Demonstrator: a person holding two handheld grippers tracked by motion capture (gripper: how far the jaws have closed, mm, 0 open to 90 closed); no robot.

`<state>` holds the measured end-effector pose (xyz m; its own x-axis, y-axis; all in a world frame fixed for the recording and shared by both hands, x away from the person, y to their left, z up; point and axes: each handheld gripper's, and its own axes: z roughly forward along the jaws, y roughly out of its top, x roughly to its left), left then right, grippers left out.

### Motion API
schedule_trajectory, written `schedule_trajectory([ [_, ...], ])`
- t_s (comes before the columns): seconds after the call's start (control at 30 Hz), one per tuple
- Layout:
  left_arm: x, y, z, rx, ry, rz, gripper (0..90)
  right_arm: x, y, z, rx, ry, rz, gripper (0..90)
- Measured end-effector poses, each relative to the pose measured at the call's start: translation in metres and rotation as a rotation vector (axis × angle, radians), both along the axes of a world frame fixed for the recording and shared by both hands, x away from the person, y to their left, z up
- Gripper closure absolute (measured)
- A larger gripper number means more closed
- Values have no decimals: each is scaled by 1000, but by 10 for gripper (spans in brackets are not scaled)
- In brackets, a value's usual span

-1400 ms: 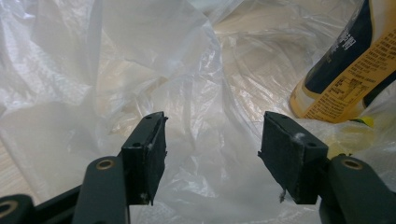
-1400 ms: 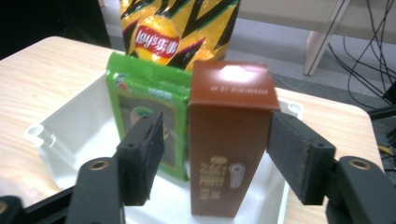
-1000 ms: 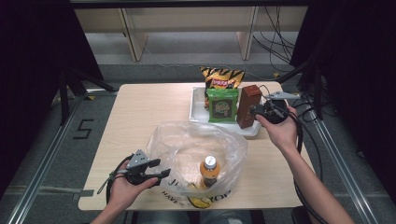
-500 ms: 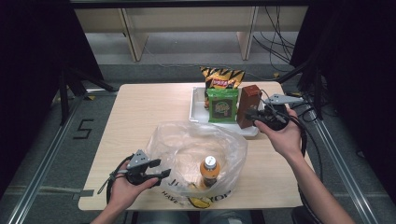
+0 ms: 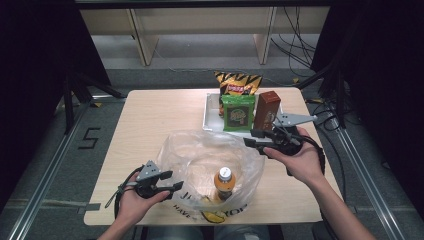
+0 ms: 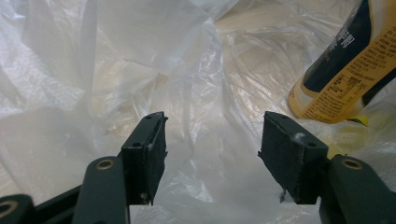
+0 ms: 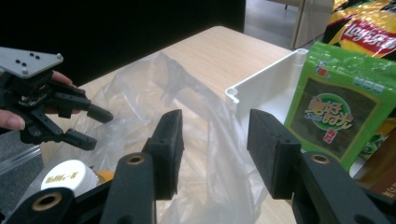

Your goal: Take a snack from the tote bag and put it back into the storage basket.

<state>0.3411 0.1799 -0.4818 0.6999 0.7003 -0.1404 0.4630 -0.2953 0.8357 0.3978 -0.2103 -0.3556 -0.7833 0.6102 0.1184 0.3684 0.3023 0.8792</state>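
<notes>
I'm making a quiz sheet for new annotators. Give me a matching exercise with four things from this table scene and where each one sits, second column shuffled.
Things:
1. bottle
2. green packet
3. brown box
4. yellow chip bag

Places:
A. at the far end of the white tray, behind the others
B. upright inside the clear plastic bag
C. at the right side of the tray, beside the green packet
D. upright at the front of the tray, left of the brown box

Pairs: 1-B, 2-D, 3-C, 4-A
</notes>
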Motion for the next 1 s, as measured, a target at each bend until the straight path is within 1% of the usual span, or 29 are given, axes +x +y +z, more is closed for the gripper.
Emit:
schedule_trajectory([
  [0.03, 0, 0, 0, 0, 0, 0, 398, 0, 1, -1, -1, 5, 6, 552],
  [0.07, 0, 0, 0, 0, -1, 0, 398, -3, 2, -1, 3, 31, 6, 549],
  [0.1, 0, 0, 0, -1, -3, 1, 398, -2, 3, -3, 6, 7, 14, 543],
  [0.13, 0, 0, 0, -1, -6, 5, 398, -3, 3, -3, 0, 9, 21, 534],
  [0.17, 0, 1, 1, 1, -3, 5, 397, -4, 5, -4, 27, 23, 25, 523],
  [0.2, -1, 0, 0, -9, 11, 14, 398, -6, 5, -4, 29, 24, 31, 511],
  [0.3, -1, 0, 0, -6, 7, 16, 398, -8, 7, -3, 33, 0, 74, 483],
  [0.33, 0, 1, 1, 6, -7, 8, 397, -10, 9, -4, 44, 1, 83, 473],
  [0.37, 0, 1, 1, -1, -8, 7, 397, -11, 10, -3, 34, -14, 93, 466],
  [0.4, 0, 1, 1, 0, -8, 7, 398, -14, 12, -3, 45, 5, 98, 459],
  [0.43, 0, 1, 1, 0, -8, 7, 398, -15, 14, -4, 58, 0, 116, 455],
  [0.47, 0, 1, 1, 0, -8, 7, 398, -16, 16, -5, 60, -21, 120, 448],
  [0.5, 0, 1, 0, 0, -9, 7, 398, -18, 18, -5, 60, -13, 141, 442],
  [0.53, 0, 1, 1, 0, -8, 7, 397, -20, 19, -5, 51, -16, 147, 441],
  [0.57, 0, 0, 0, 1, -8, 6, 398, -22, 21, -5, 57, 7, 148, 438],
  [0.6, 0, 0, 0, 1, -8, 6, 398, -22, 23, -6, 68, 2, 161, 436],
  [0.63, -1, 0, 0, -1, -5, 6, 398, -23, 24, -6, 57, 5, 162, 432],
  [0.67, -1, 0, 0, -2, -5, 6, 398, -25, 26, -6, 62, 20, 169, 430],
  [0.7, -1, 0, 0, -1, -7, 5, 398, -25, 28, -7, 67, 10, 175, 429],
  [0.73, -1, 0, 1, -1, -7, 6, 397, -25, 29, -7, 57, 2, 187, 426],
  [0.77, 0, 0, 0, -1, -8, 5, 398, -25, 31, -8, 64, 7, 209, 424],
  [0.8, 0, 0, 0, 1, -8, 4, 398, -24, 32, -9, 54, -12, 208, 420],
  [0.83, 0, 1, 0, 1, -8, 4, 398, -25, 33, -10, 51, -5, 210, 418],
  [0.87, 0, 1, 1, 0, -8, 5, 397, -25, 35, -12, 63, 0, 221, 417],
  [0.9, -1, 0, 1, -1, -8, 5, 398, -27, 35, -12, 55, 23, 218, 414],
  [0.97, -1, 0, 1, -2, -8, 5, 398, -28, 38, -16, 65, 18, 221, 407],
  [1.0, -1, 0, 1, -1, -8, 5, 398, -28, 38, -16, 49, 22, 229, 401],
])
